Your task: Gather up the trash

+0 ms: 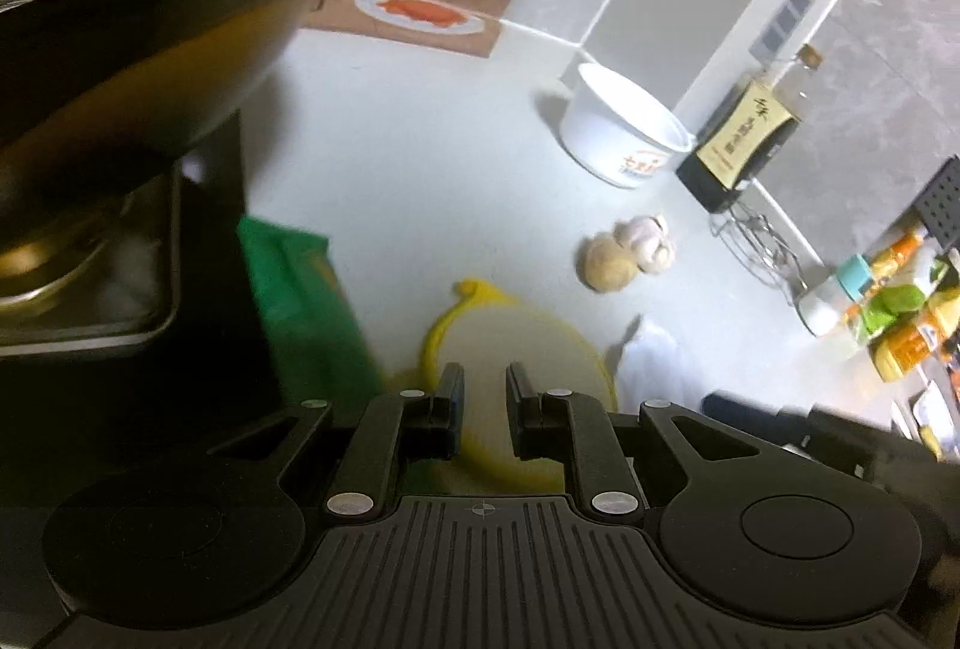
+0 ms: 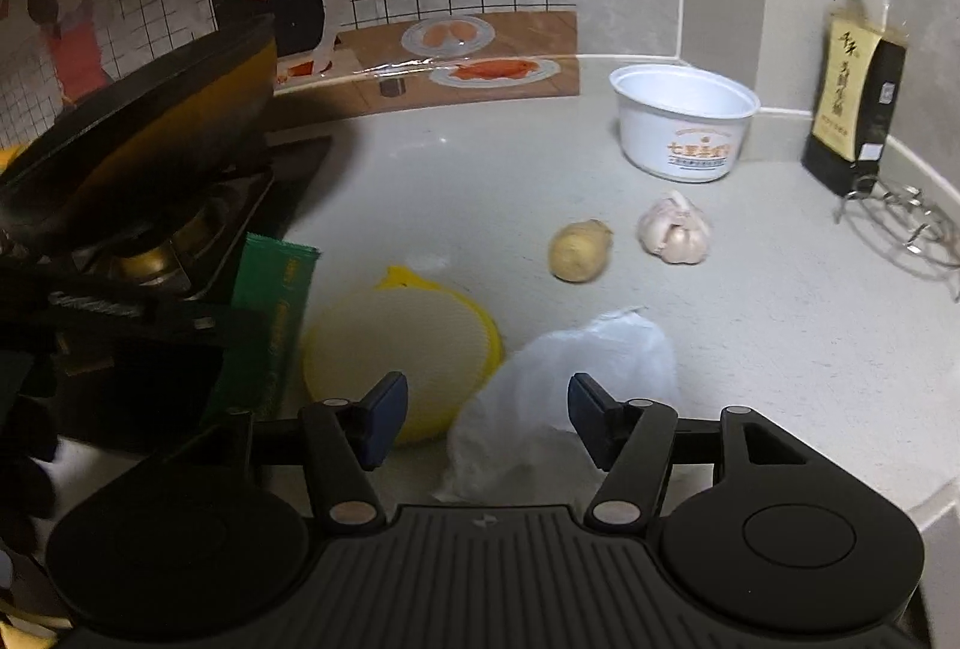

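Right wrist view: we hold the right tool (image 2: 487, 409) wide over the plastic bag (image 2: 564, 379); light, limp, slippery, so we pinch a bunched fold.

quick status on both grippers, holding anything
left gripper: jaws narrowly apart, holding nothing.
right gripper: open, empty, plastic bag lying between its fingers.

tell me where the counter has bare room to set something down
Widest bare counter lies between the stove, white bowl and ginger. Crowded near the front: yellow pad, green packet and plastic bag sit close together.
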`<state>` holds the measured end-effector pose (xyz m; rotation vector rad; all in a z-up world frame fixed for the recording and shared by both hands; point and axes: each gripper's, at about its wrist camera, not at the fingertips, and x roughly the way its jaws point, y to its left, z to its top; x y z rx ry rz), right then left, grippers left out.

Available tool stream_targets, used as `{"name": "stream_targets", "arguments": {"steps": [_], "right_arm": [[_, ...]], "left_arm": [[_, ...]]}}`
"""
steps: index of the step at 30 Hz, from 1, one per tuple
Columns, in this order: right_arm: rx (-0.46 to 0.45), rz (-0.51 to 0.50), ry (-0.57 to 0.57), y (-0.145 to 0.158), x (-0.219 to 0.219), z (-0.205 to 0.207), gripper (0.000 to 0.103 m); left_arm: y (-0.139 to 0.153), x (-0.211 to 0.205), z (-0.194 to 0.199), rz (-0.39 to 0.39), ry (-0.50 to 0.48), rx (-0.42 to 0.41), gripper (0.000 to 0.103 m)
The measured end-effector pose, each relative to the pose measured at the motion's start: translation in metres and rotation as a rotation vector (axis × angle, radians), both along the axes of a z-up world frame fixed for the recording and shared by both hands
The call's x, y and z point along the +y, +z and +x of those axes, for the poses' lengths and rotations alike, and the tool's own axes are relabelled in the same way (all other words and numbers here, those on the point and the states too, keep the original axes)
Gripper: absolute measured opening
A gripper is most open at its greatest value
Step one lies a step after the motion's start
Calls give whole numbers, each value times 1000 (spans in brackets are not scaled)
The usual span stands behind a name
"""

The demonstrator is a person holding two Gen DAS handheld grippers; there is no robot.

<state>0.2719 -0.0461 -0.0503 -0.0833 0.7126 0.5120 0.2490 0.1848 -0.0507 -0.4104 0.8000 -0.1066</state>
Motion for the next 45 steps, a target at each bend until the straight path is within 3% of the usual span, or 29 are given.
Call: {"name": "stream_targets", "arguments": {"steps": [1, 3, 9, 16, 19, 24, 29, 31, 34, 36, 42, 44, 45], "right_arm": [[12, 0, -3, -2, 4, 5, 30], [45, -12, -12, -9, 12, 15, 20], [75, -45, -14, -26, 20, 23, 20], [68, -48, 22, -29, 18, 26, 20], [72, -37, 30, -29, 15, 27, 20], [57, -43, 18, -29, 11, 25, 20], [61, -17, 2, -30, -1, 22, 19], [65, -8, 2, -32, -3, 21, 19], [47, -15, 9, -33, -2, 17, 19], [42, -15, 16, -33, -3, 15, 19], [43, 1, 31, -26, -10, 17, 20], [21, 29, 12, -15, -17, 22, 28], [8, 41, 0, -10, -20, 26, 37]], "left_arm": [[-2, 0, 8, 4, 5, 4, 18], [-8, 1, 20, 25, 14, 18, 18], [-27, 2, 38, 35, -1, 103, 22], [-32, 9, 40, -51, -14, 116, 23], [-31, 12, 35, -125, -11, 136, 35], [-16, 7, 22, -198, -41, 117, 36], [-9, -6, 17, -394, -160, 89, 33], [-13, -20, 18, -351, -180, 98, 32], [-19, -28, 19, -244, -114, 94, 25], [-19, -26, 19, -242, -87, 74, 18], [-10, -23, 11, -198, -47, 30, 18], [-6, -21, 1, -164, -15, 16, 18], [-3, -19, -4, -148, -4, 1, 18]]}}
